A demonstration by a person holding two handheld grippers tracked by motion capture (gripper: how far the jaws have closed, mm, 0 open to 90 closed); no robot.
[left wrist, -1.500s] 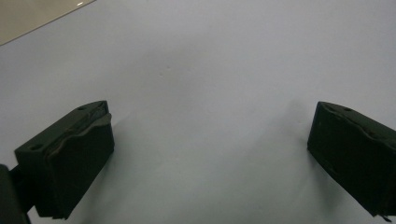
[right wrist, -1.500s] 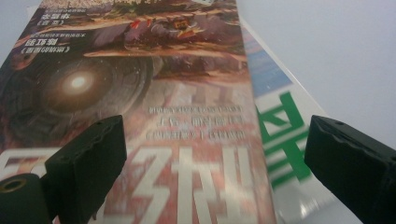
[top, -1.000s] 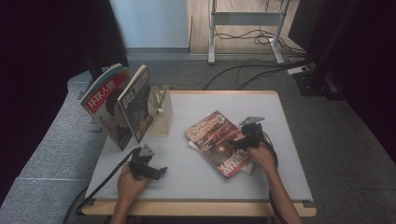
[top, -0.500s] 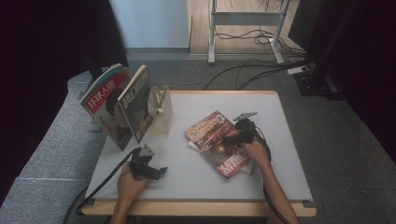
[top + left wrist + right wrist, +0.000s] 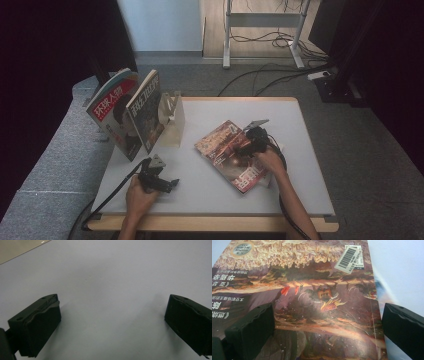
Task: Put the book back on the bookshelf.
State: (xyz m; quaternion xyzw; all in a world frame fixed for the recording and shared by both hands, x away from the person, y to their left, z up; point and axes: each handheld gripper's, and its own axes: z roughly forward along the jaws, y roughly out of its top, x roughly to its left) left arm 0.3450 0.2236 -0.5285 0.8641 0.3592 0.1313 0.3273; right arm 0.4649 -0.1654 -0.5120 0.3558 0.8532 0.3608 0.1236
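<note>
A magazine (image 5: 227, 152) with a dark red and brown cover lies flat right of the table's middle. My right gripper (image 5: 243, 148) hovers over it, open; in the right gripper view the black jaws (image 5: 329, 311) straddle the cover (image 5: 312, 290), whose barcode label (image 5: 349, 256) is at the top. Another magazine's pale edge (image 5: 378, 290) peeks out beneath it. Near the table's front left, my left gripper (image 5: 169, 183) stands open over the bare white table (image 5: 112, 277), nothing between its jaws (image 5: 113, 305).
Two magazines (image 5: 112, 112) (image 5: 146, 112) stand upright in a clear holder (image 5: 172, 117) at the table's left. A grey padded surface (image 5: 55, 160) adjoins the table's left side. Cables (image 5: 270, 75) run across the floor behind.
My right gripper has moved left, farther over the flat magazine. The left gripper has stayed where it was.
</note>
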